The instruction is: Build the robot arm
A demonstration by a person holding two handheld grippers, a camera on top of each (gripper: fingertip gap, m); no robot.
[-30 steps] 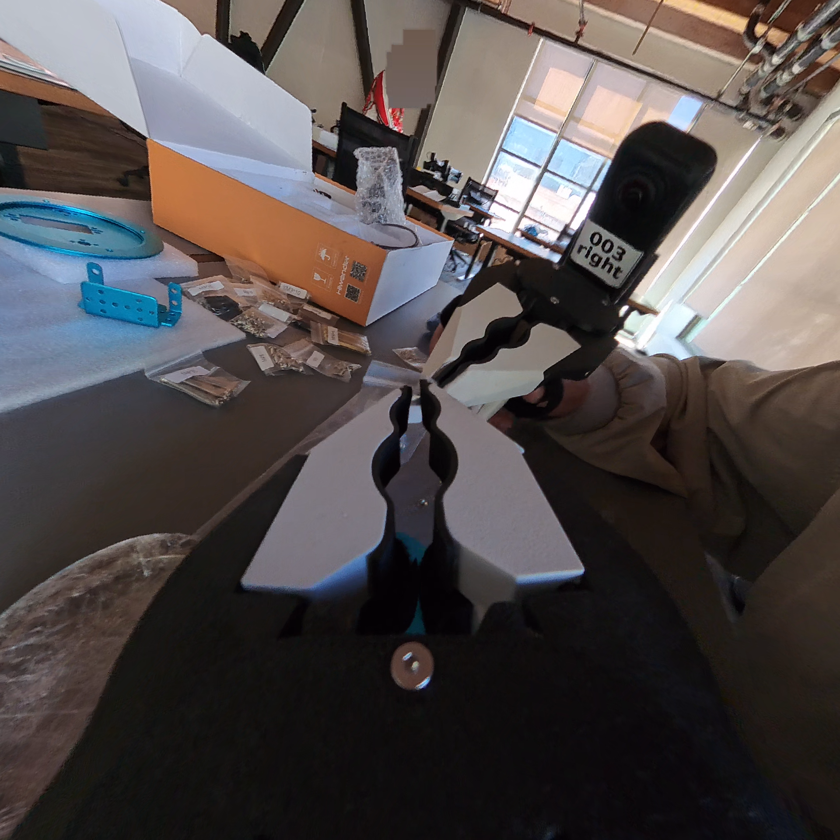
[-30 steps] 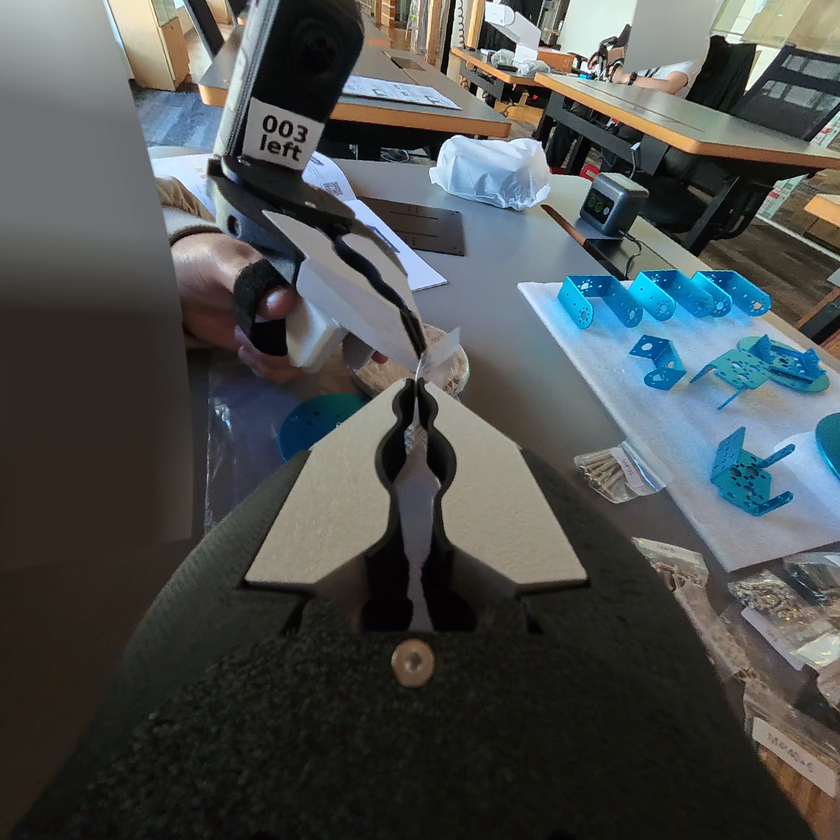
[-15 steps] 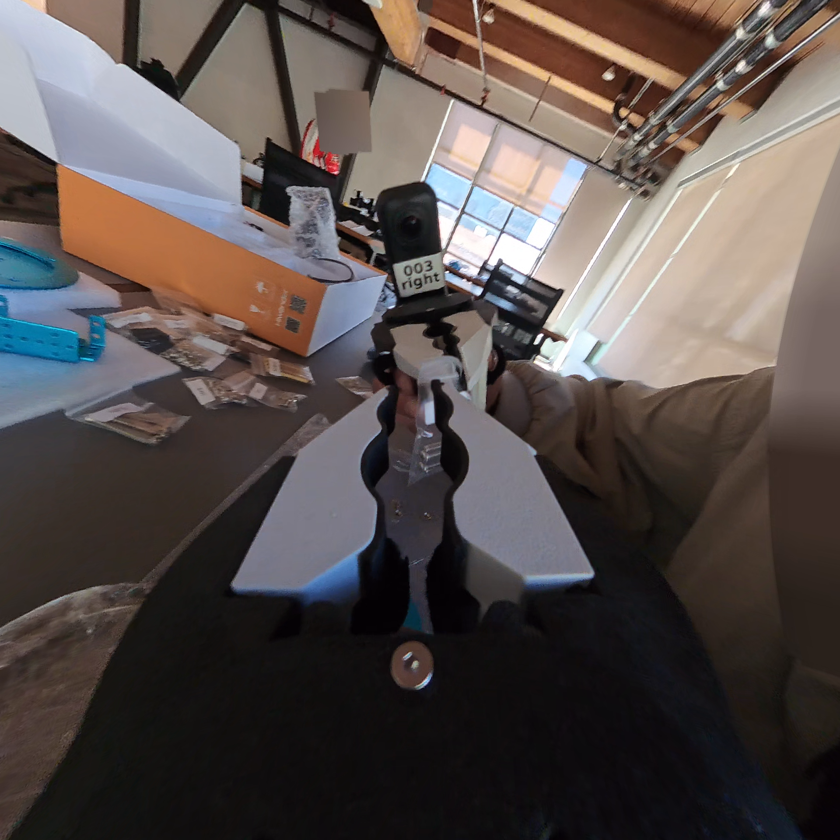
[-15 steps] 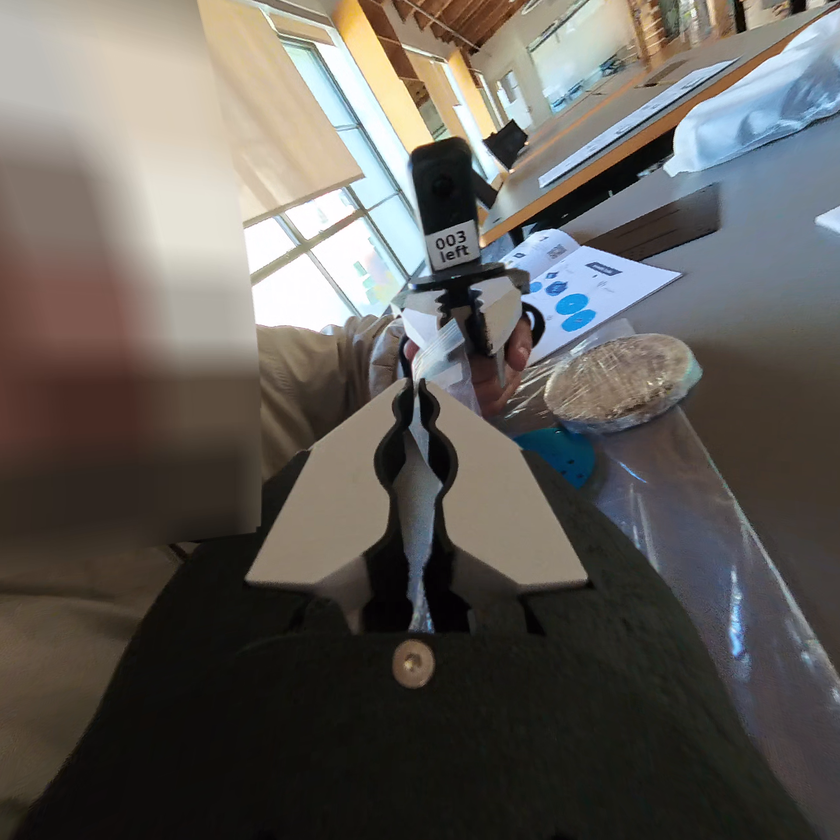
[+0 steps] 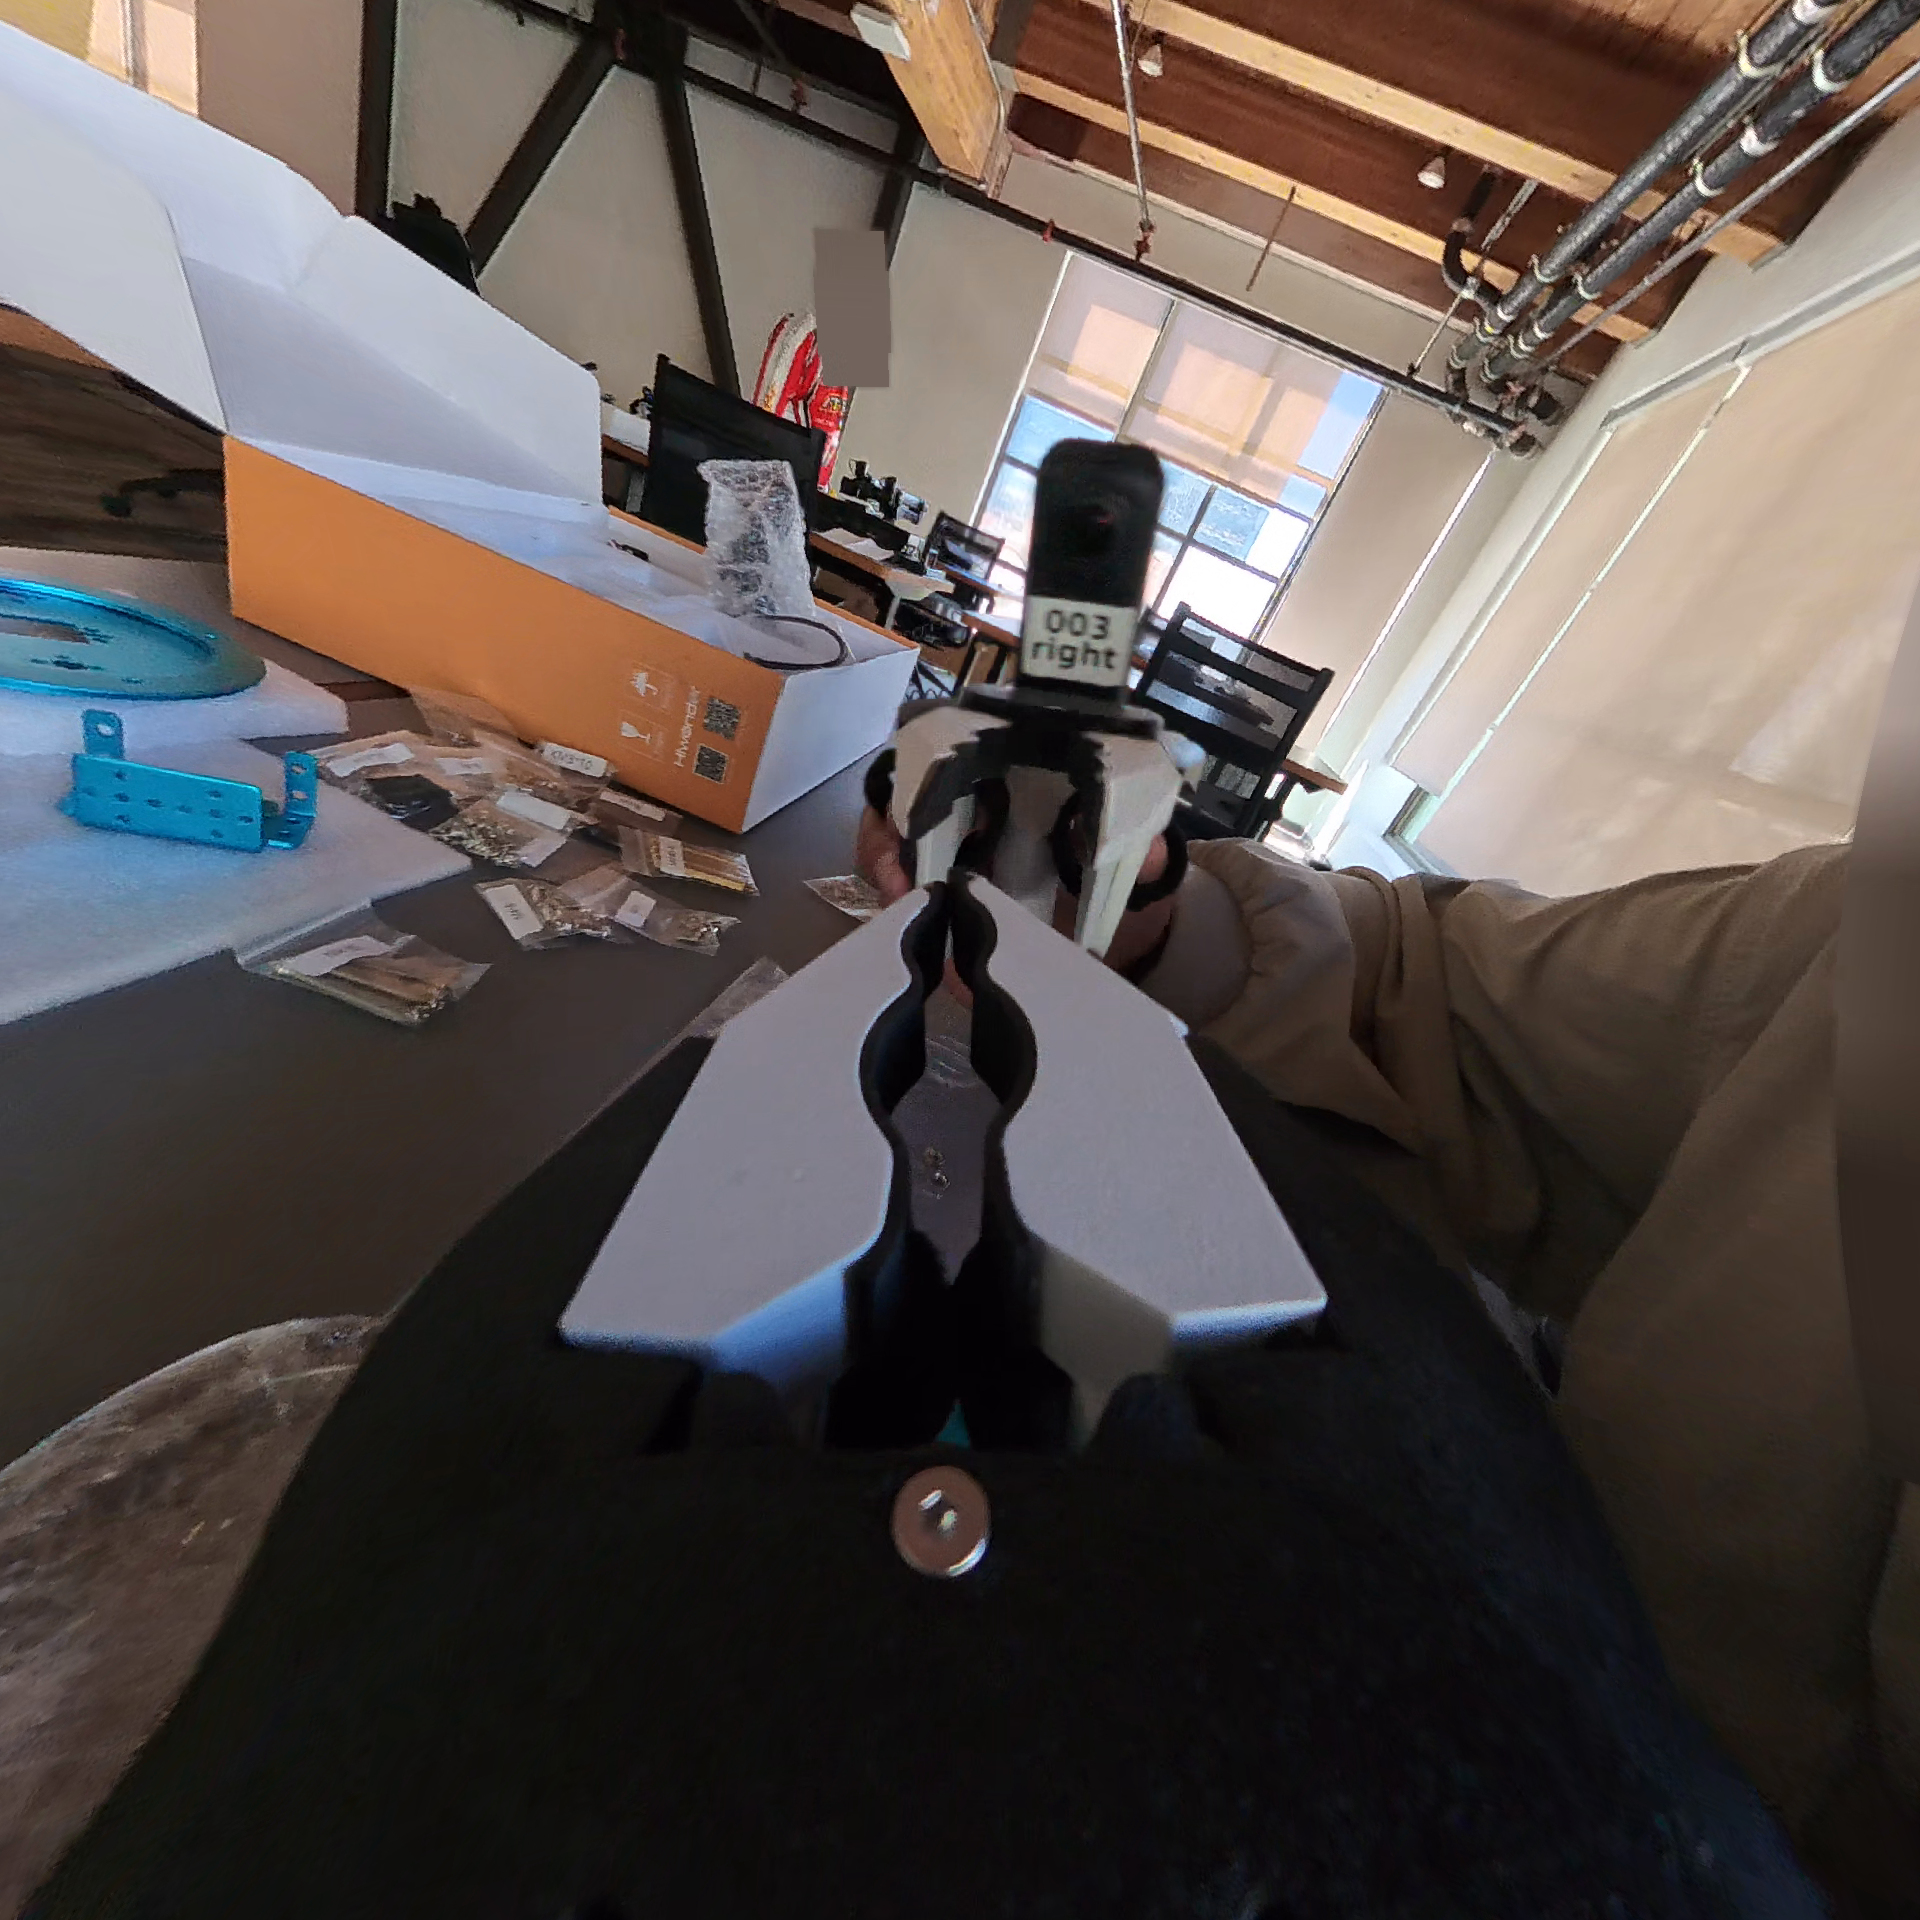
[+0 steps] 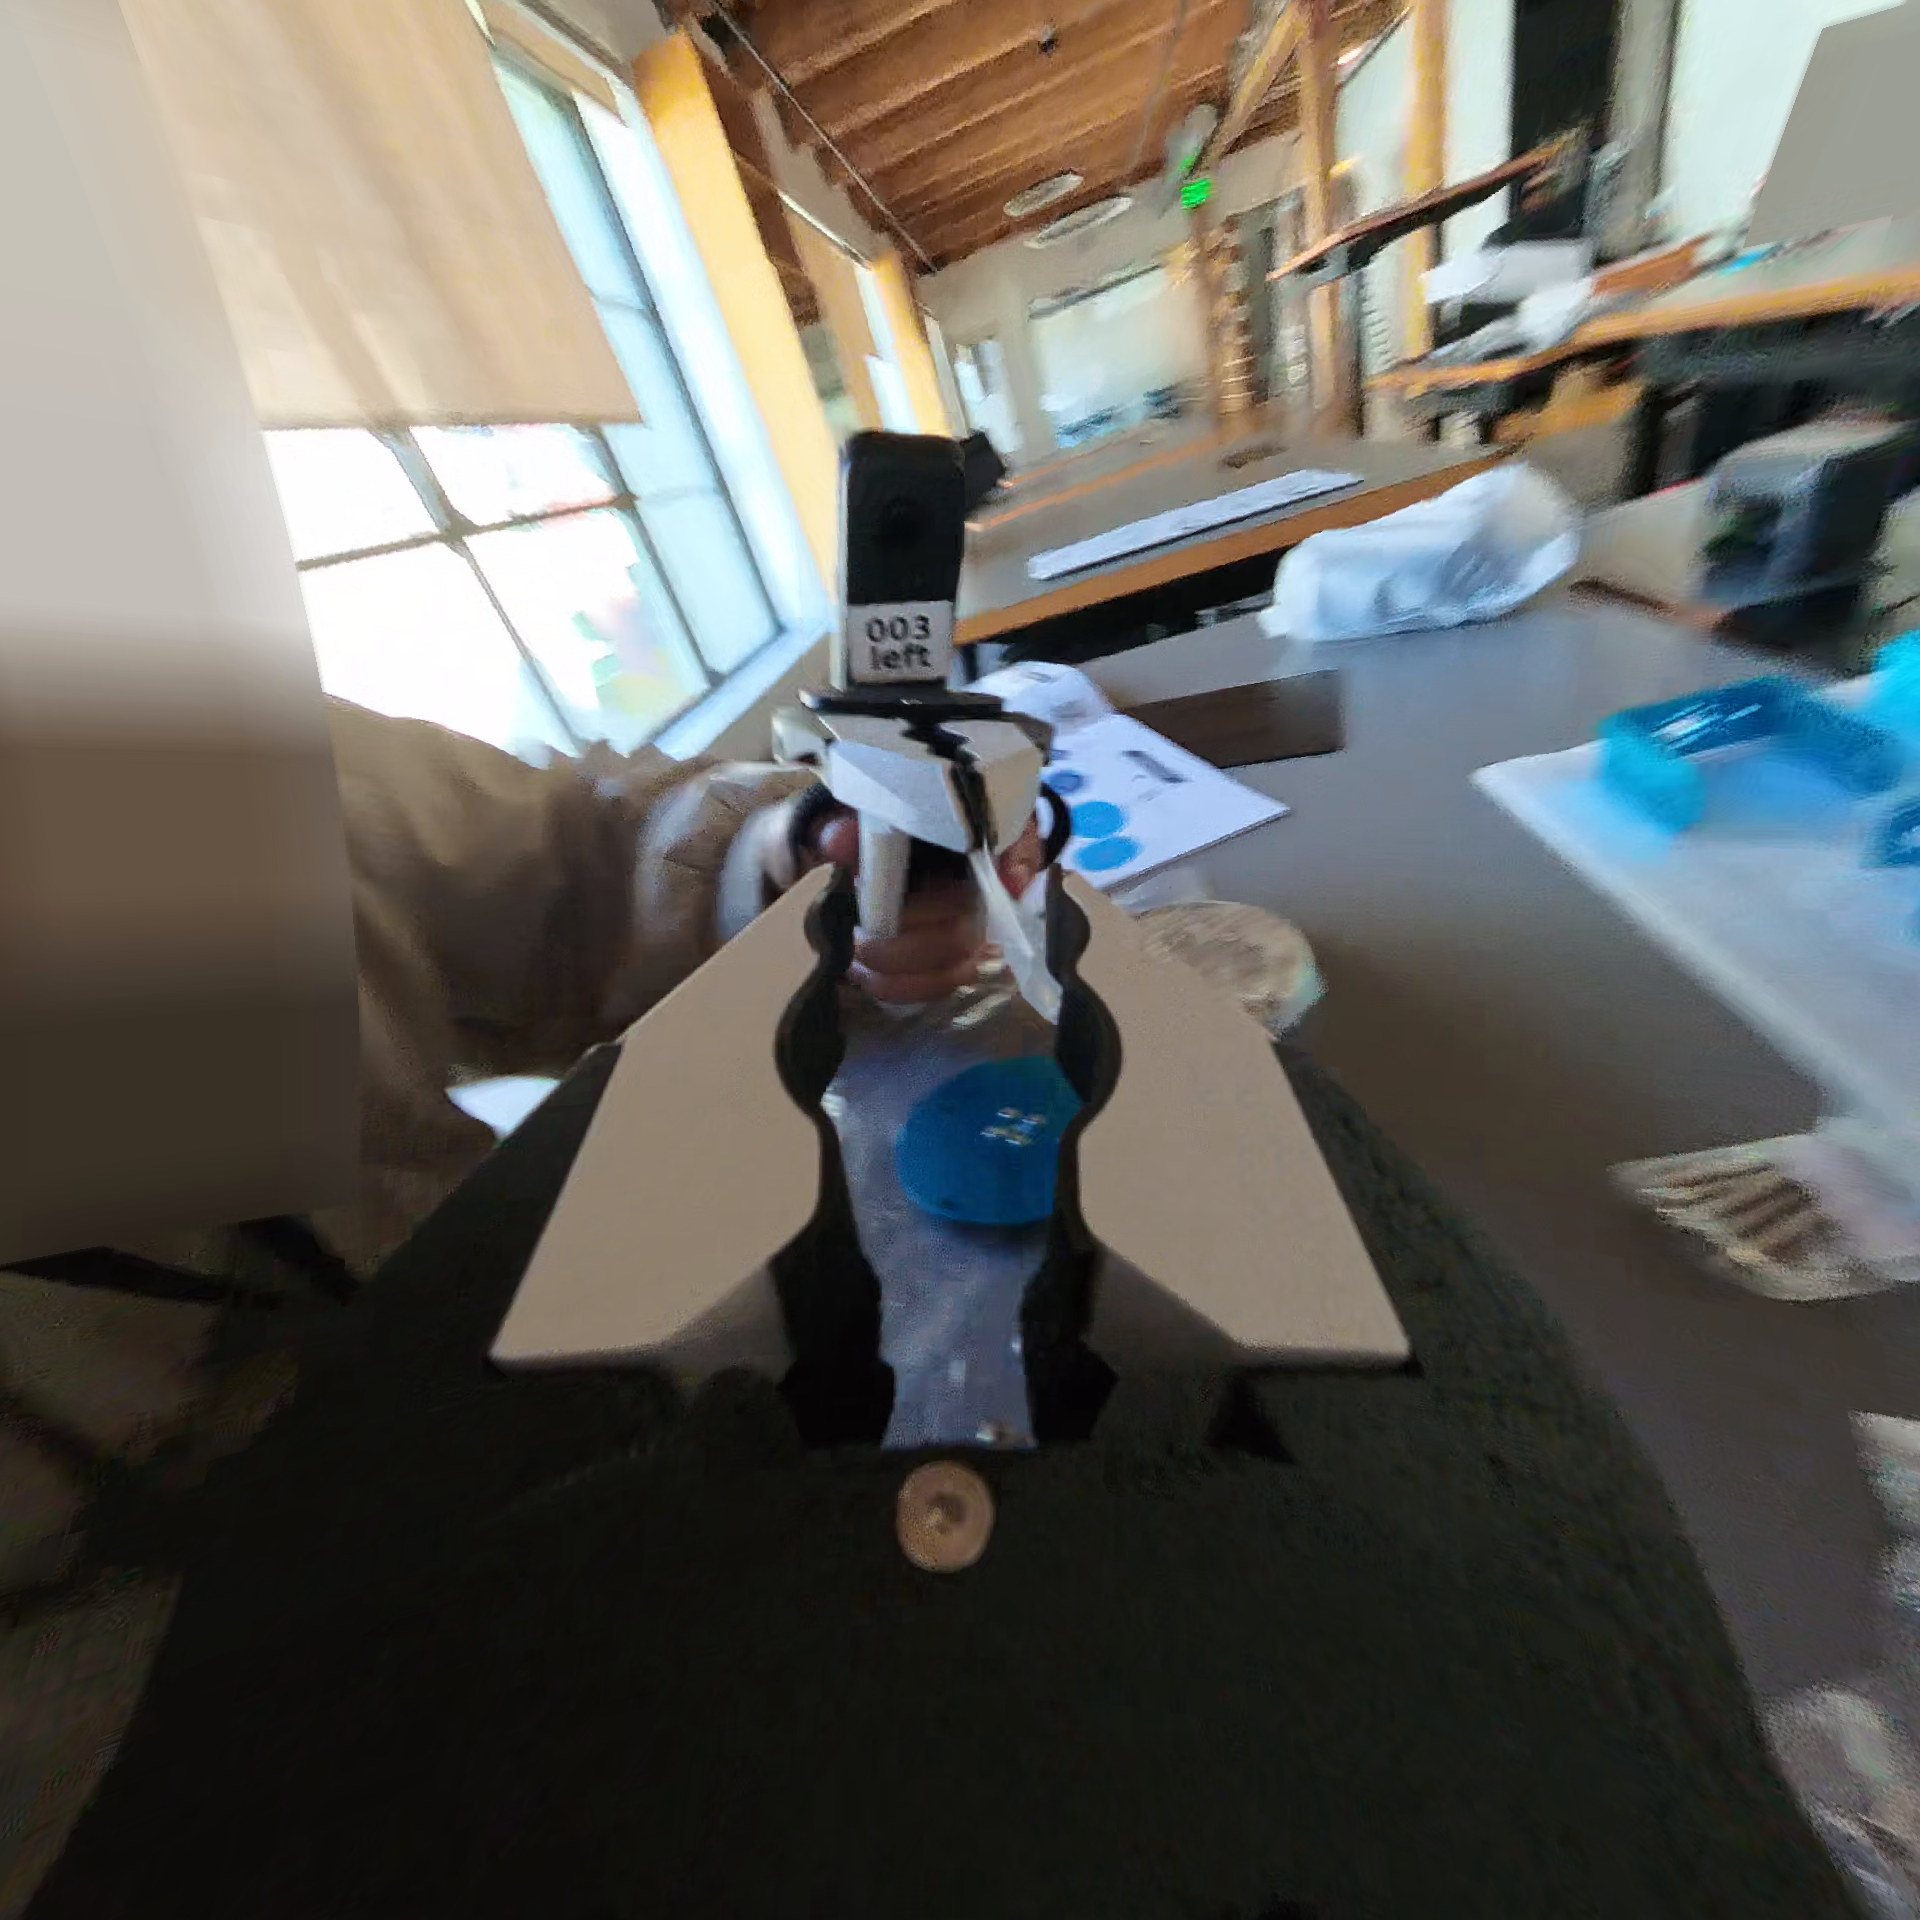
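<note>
Left gripper (image 5: 951,894) pinches one clear bag (image 6: 1013,940); right gripper (image 6: 945,894) gapes, holding nothing, over one blue disc (image 6: 987,1143). One orange box (image 5: 499,634) sits far left.

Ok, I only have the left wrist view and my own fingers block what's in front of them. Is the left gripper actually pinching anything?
Observer: Yes. In the right wrist view the left gripper is shut on a clear bag, which hangs down from its tips.
Operator: What lies below the bag?
Observer: A blue disc lies flat on the table. It shows between the open fingers of the right gripper.
Operator: Anything behind my gripper?
Observer: A booklet with blue circles on its page lies on the table just behind it.
</note>
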